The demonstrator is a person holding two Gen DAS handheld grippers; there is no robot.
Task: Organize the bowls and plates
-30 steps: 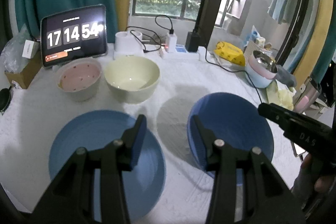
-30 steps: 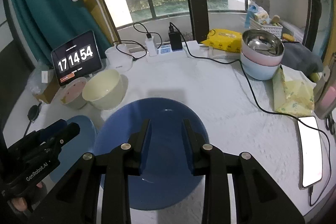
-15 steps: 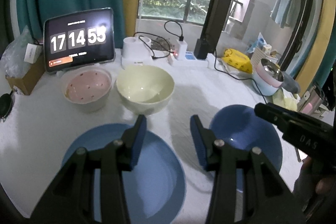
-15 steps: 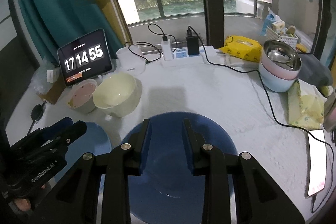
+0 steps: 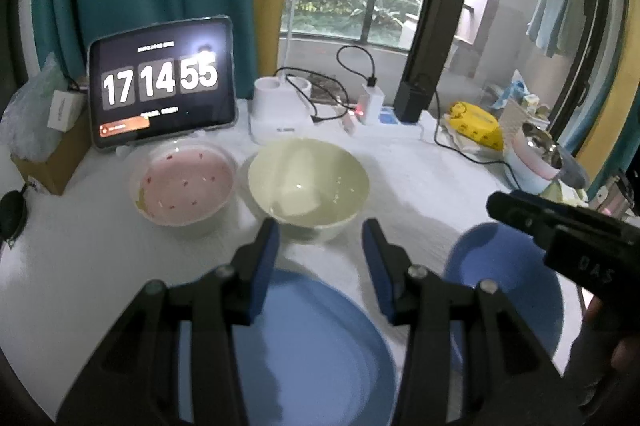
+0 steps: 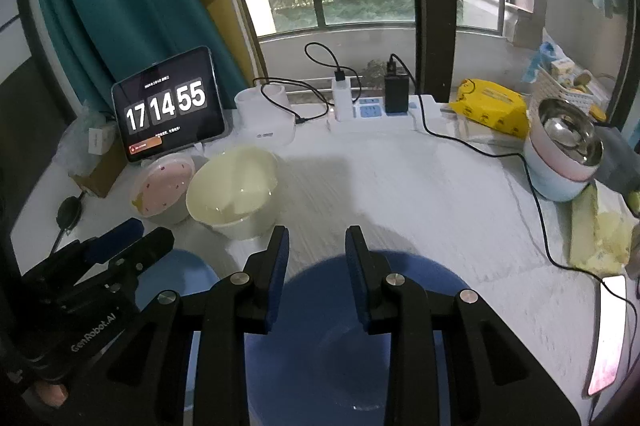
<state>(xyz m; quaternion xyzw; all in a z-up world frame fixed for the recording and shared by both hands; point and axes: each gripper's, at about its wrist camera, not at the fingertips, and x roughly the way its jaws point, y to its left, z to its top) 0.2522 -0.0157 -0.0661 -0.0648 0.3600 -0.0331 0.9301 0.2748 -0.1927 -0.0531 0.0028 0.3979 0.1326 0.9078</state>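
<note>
My left gripper (image 5: 318,226) stands open and empty above the far rim of a flat blue plate (image 5: 312,346), just short of the cream bowl (image 5: 308,182). A pink speckled bowl (image 5: 186,182) sits to the left of the cream one. My right gripper (image 6: 316,238) is open too, with nothing between its fingers, and hovers over the far edge of a deep blue bowl (image 6: 332,326). That blue bowl (image 5: 504,286) lies right of the plate. In the right wrist view the cream bowl (image 6: 234,186), the pink bowl (image 6: 164,186) and the left gripper (image 6: 116,246) are at the left.
A tablet clock (image 5: 160,86), a white lamp base (image 5: 280,110) and a power strip with cables (image 6: 372,106) line the back. A yellow pack (image 6: 492,106), stacked bowls with a steel insert (image 6: 564,150), a yellow cloth (image 6: 600,238) and a phone (image 6: 608,334) are at the right.
Both grippers have moved forward over the table toward the cream and pink bowls. The blue plate and blue bowl now lie lower in each view. The jaws have kept their openings.
</note>
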